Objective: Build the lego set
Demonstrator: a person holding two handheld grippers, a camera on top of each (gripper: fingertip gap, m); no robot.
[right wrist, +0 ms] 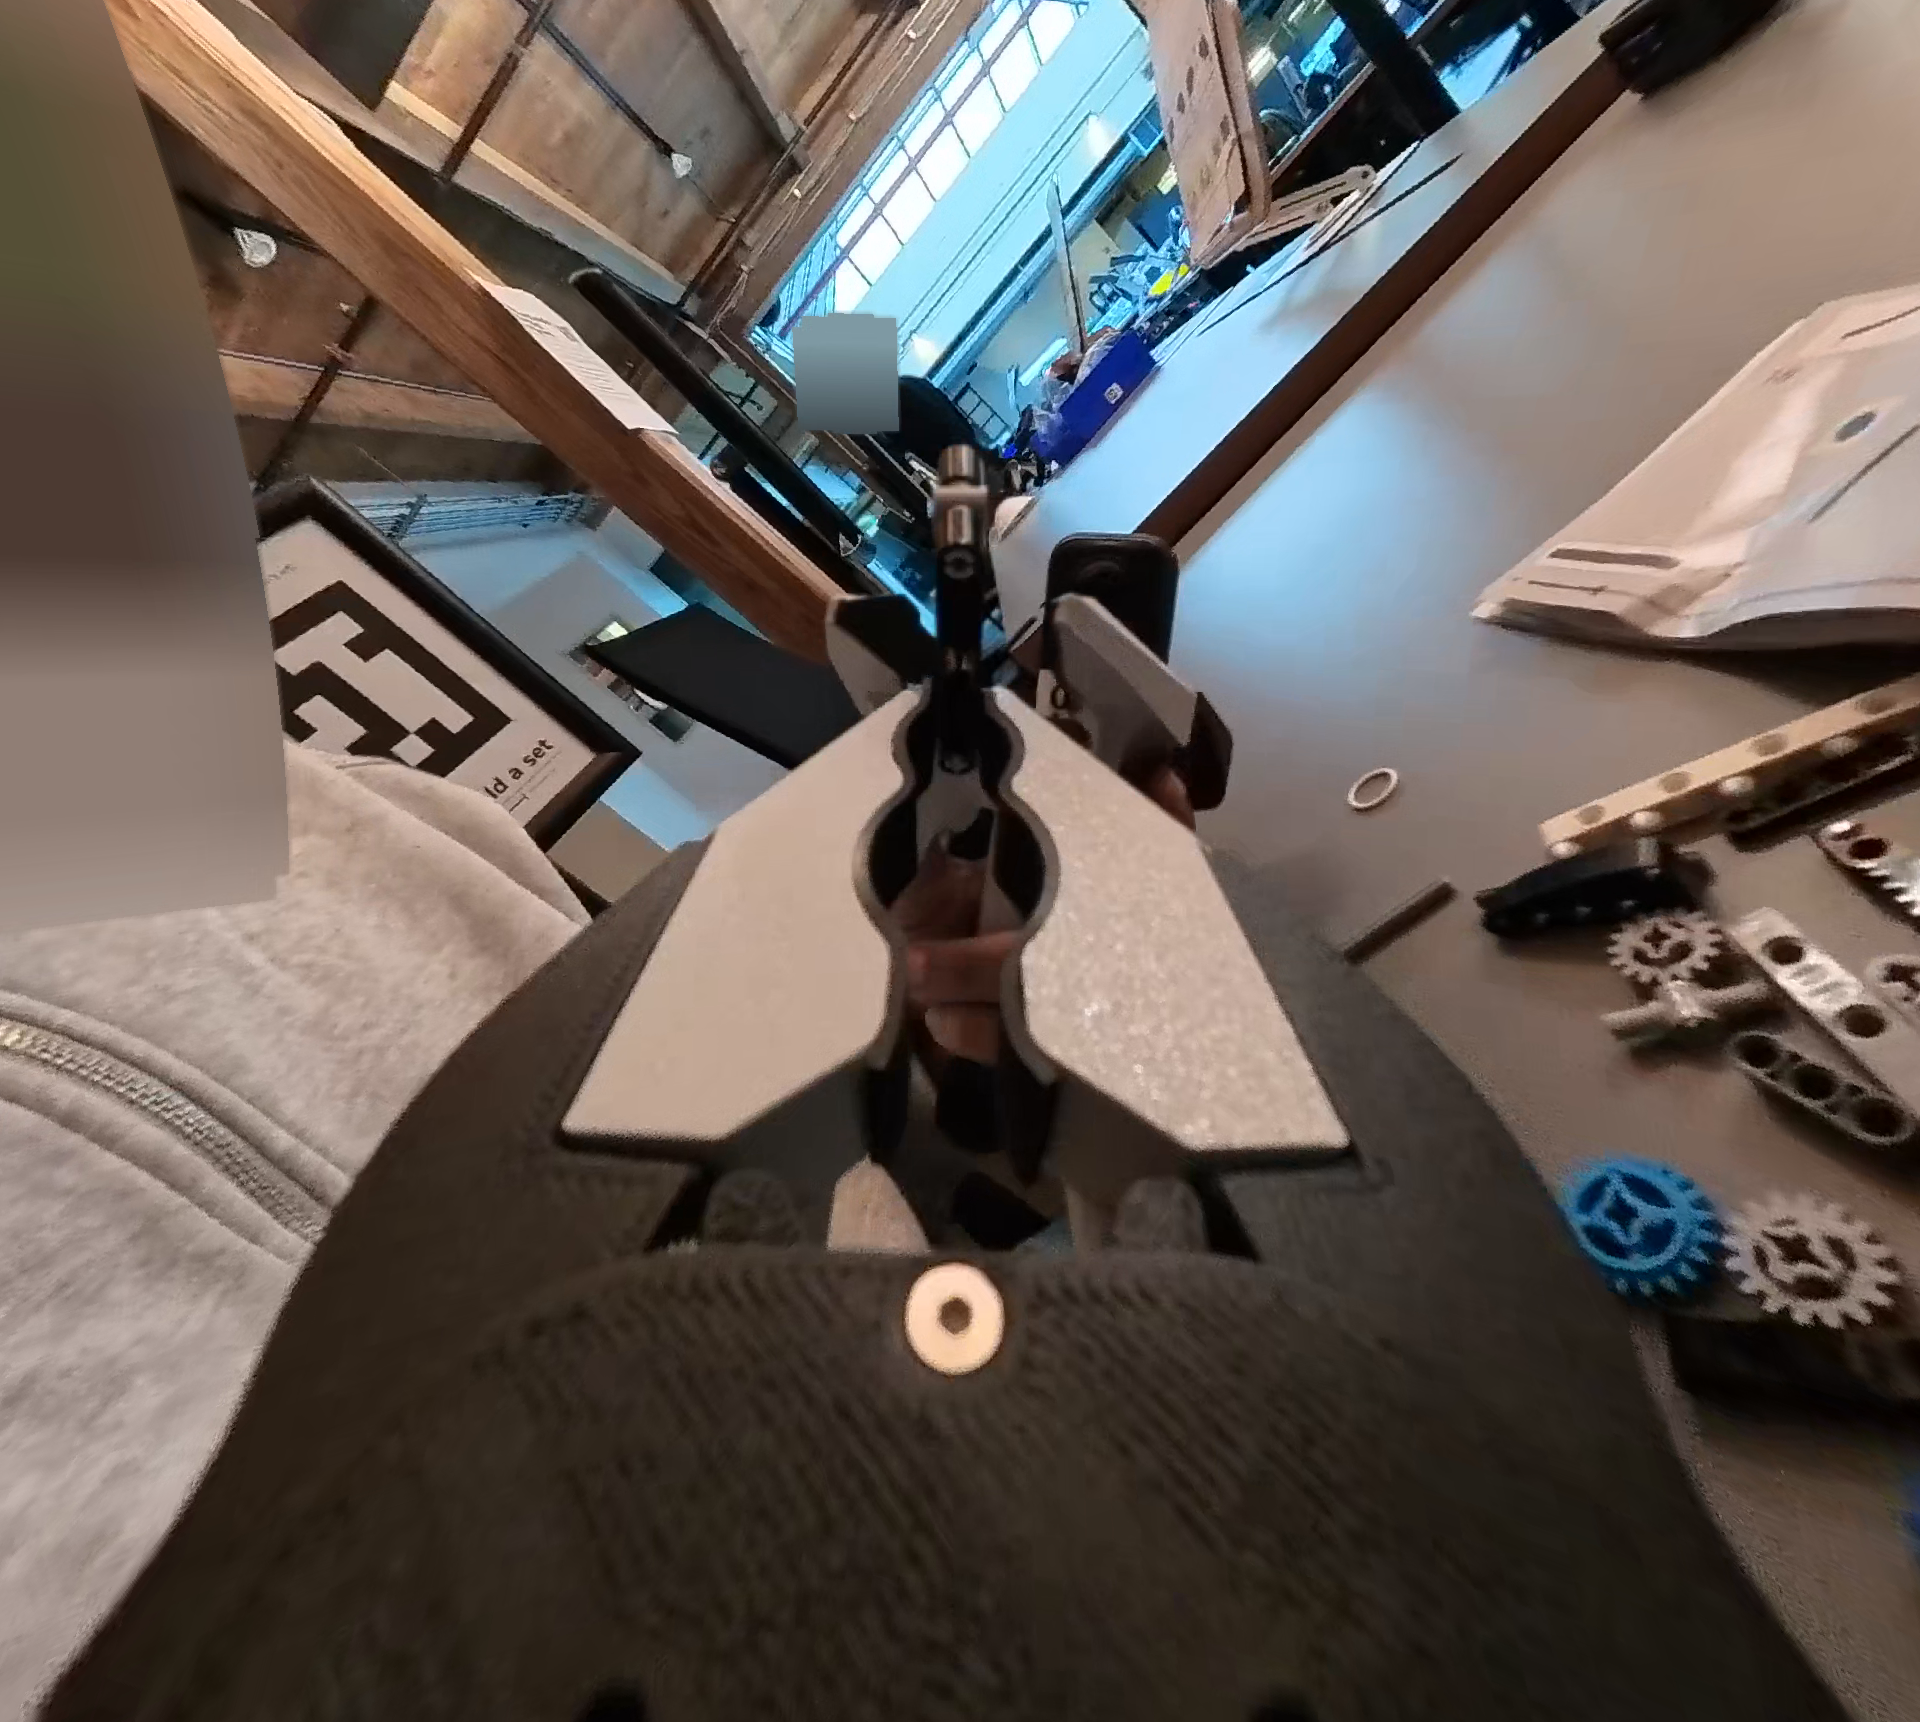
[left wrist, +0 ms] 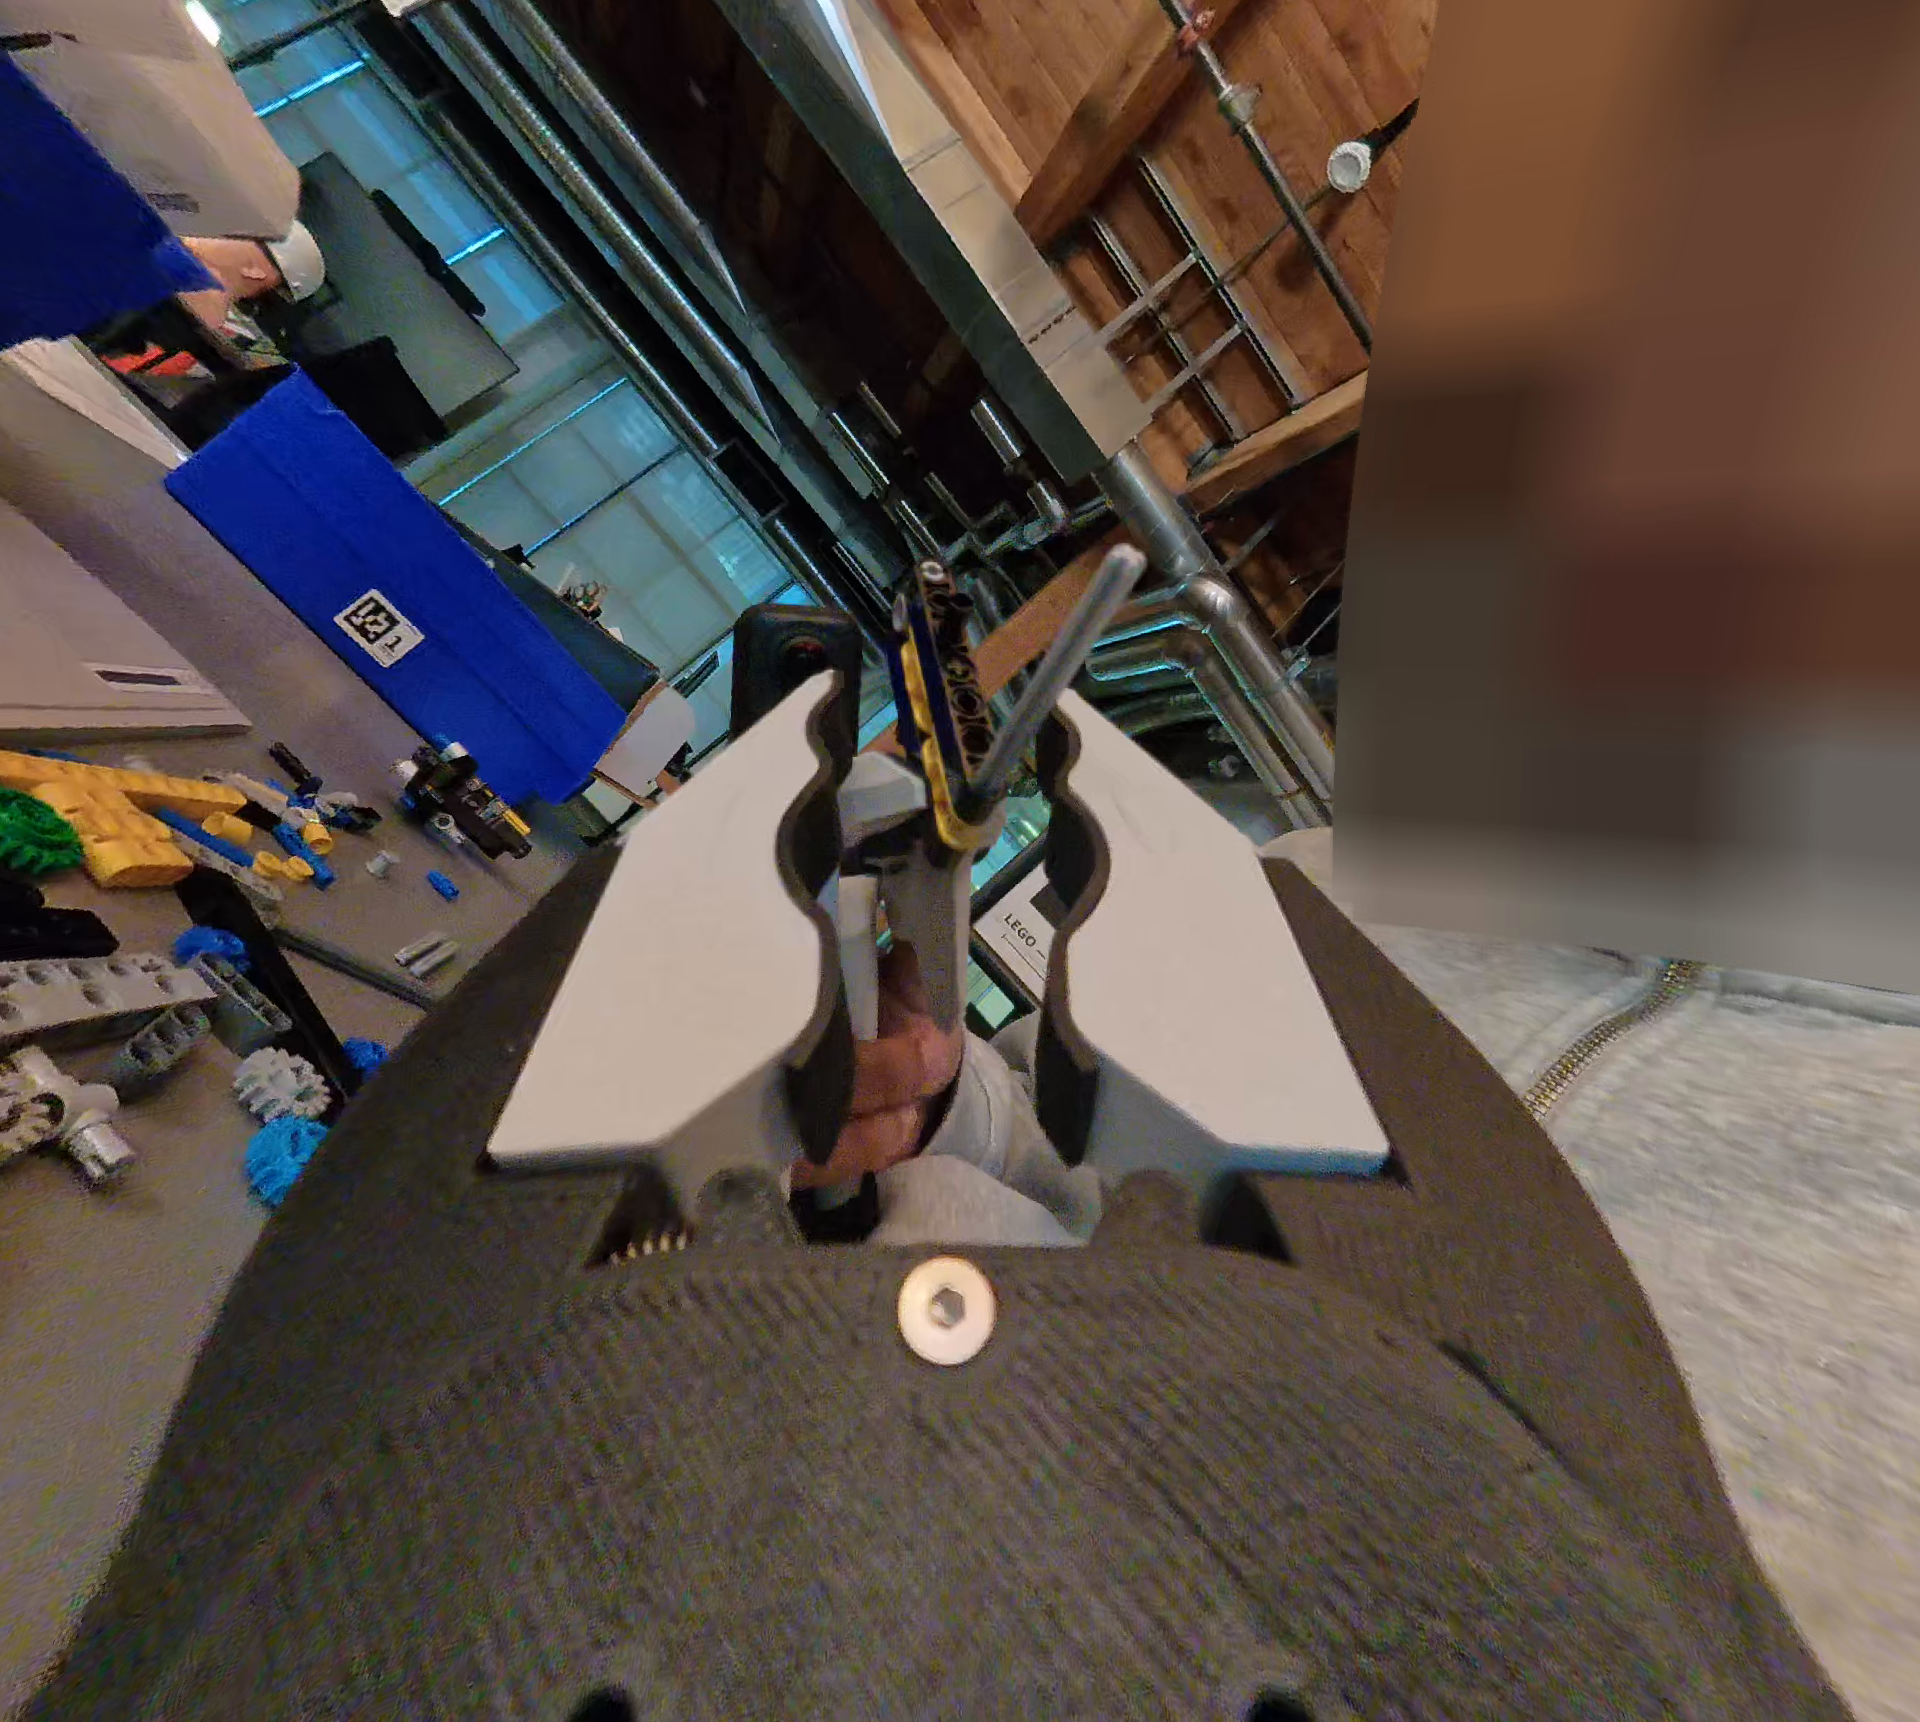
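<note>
Assembly: my right gripper (right wrist: 956, 716) jaws clamp a slim black-yellow-blue beam stack with grey axle (right wrist: 954, 529), raised above the grey desk (right wrist: 1351, 737).
Left gripper (left wrist: 940, 737): jaws narrow around that stack.
Desk: loose gears (right wrist: 1642, 1231), beams beside it.
Room: timber ceiling.

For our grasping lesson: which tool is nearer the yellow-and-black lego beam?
Right. The right tool clamps the beam; the left tool stands open around it, apparently not touching.

Grey table (right wrist: 1351, 633): loose lego parts (right wrist: 1787, 976) (gears, beams), possibly booklet (right wrist: 1766, 509).
</note>
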